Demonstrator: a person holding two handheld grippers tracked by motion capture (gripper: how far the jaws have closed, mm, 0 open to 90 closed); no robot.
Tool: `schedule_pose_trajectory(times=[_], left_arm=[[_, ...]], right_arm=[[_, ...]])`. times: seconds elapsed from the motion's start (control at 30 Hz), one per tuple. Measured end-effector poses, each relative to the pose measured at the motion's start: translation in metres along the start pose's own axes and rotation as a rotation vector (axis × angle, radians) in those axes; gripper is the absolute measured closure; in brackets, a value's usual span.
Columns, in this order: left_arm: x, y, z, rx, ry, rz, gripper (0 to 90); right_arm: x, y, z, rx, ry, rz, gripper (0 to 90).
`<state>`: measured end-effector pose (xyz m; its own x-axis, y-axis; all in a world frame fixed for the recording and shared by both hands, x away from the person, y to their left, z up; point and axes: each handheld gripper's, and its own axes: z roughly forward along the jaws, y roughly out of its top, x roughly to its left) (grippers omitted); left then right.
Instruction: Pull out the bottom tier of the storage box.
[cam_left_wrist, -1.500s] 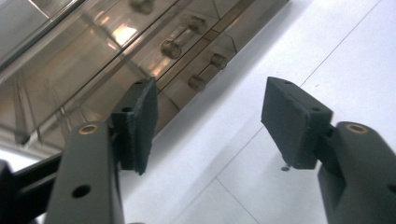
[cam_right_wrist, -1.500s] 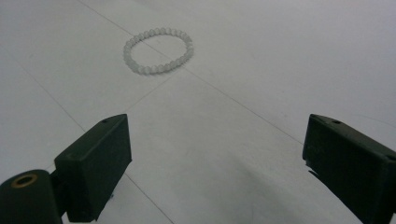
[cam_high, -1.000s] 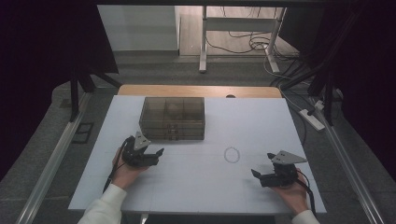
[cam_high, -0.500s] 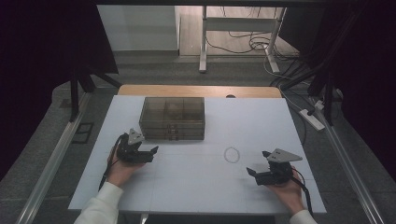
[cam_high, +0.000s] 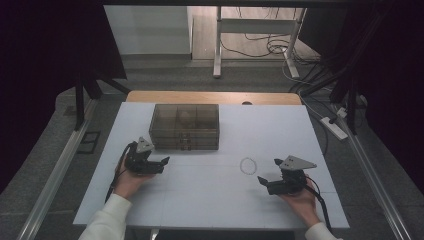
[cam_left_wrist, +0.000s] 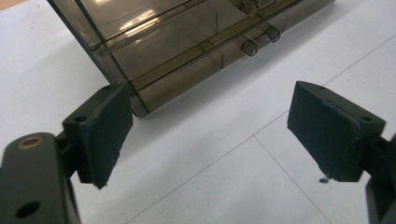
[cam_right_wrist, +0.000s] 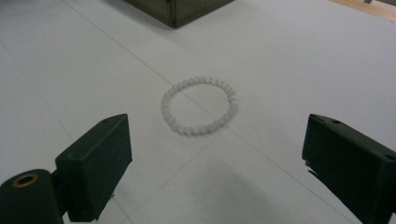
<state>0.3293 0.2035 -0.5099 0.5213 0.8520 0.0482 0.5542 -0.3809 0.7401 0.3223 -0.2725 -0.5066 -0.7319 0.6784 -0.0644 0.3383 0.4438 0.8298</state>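
A smoky see-through compartment box (cam_high: 185, 126) with its lid shut stands at the back middle of the white table (cam_high: 210, 200). Its front corner and two latches (cam_left_wrist: 250, 46) show in the left gripper view. My left gripper (cam_high: 162, 162) lies just left of the box's front corner, open, with nothing between its pads (cam_left_wrist: 105, 130). A white bead bracelet (cam_high: 247, 165) lies flat on the table right of centre. It sits a short way ahead of my right gripper (cam_right_wrist: 219, 163), which is open and empty (cam_high: 262, 181). The box (cam_left_wrist: 187, 46) stands beyond the left jaw.
Thin pencil lines (cam_right_wrist: 116, 46) cross the white sheet. A wooden table edge (cam_high: 210, 97) runs behind the box. A power strip (cam_high: 335, 127) lies off the table's right side, and metal rails (cam_high: 55, 185) flank both sides. Desk legs and cables (cam_high: 260, 45) stand on the floor beyond.
My right gripper has slid a little left, toward the bracelet. My left gripper has shifted slightly left beside the box's front corner. Both stay open.
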Motion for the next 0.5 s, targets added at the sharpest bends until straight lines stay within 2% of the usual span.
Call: schedule_pose_trajectory(times=[0.13,0.2,0.5], left_arm=[[0.003,0.000,0.002,0.012,-0.003,-0.005,13.9],[0.004,0.000,0.003,0.024,0.002,0.006,13.7],[0.007,0.000,0.003,0.018,-0.008,0.005,13.1]], right_arm=[[0.002,0.005,0.007,-0.004,0.010,-0.005,8.0],[0.003,0.007,0.010,0.001,0.015,-0.007,8.0],[0.008,0.014,0.020,-0.002,0.030,-0.018,8.1]])
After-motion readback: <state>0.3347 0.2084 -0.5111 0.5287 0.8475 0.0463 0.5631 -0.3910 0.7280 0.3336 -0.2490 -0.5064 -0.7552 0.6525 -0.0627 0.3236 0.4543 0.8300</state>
